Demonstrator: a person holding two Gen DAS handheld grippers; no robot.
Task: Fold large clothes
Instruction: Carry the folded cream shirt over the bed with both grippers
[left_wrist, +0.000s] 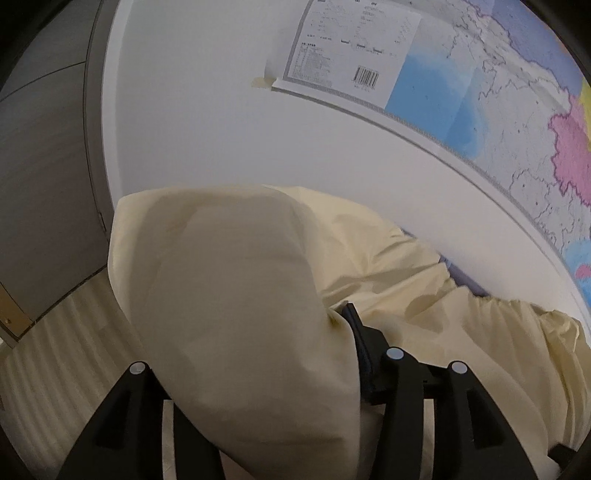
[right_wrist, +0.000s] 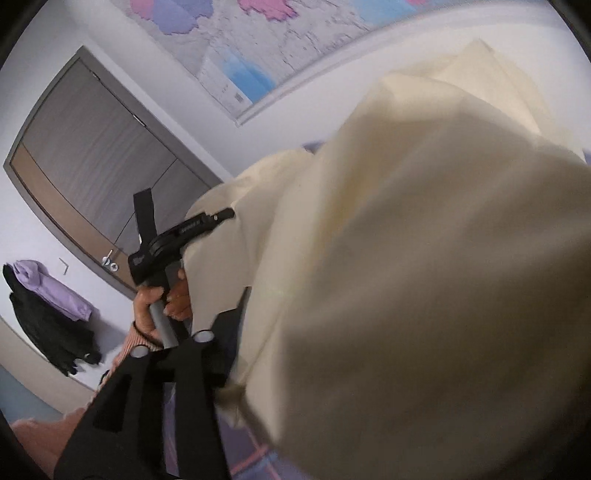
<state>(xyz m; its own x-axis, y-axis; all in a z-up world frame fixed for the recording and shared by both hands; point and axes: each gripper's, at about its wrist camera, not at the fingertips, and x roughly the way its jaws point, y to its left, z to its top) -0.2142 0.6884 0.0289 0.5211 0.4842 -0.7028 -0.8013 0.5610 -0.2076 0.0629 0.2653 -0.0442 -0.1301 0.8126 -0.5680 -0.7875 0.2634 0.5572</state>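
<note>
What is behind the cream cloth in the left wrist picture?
Behind the cream cloth is a white wall bearing a map. The cloth hides whatever lies under it.

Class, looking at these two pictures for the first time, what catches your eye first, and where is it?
A big cream-coloured cloth fills the lower middle of the left view and billows over the right half of the other. Behind it, a coloured wall map runs across the white wall. At the far left of the right view, purple and black clothes hang beside a grey door.
</note>
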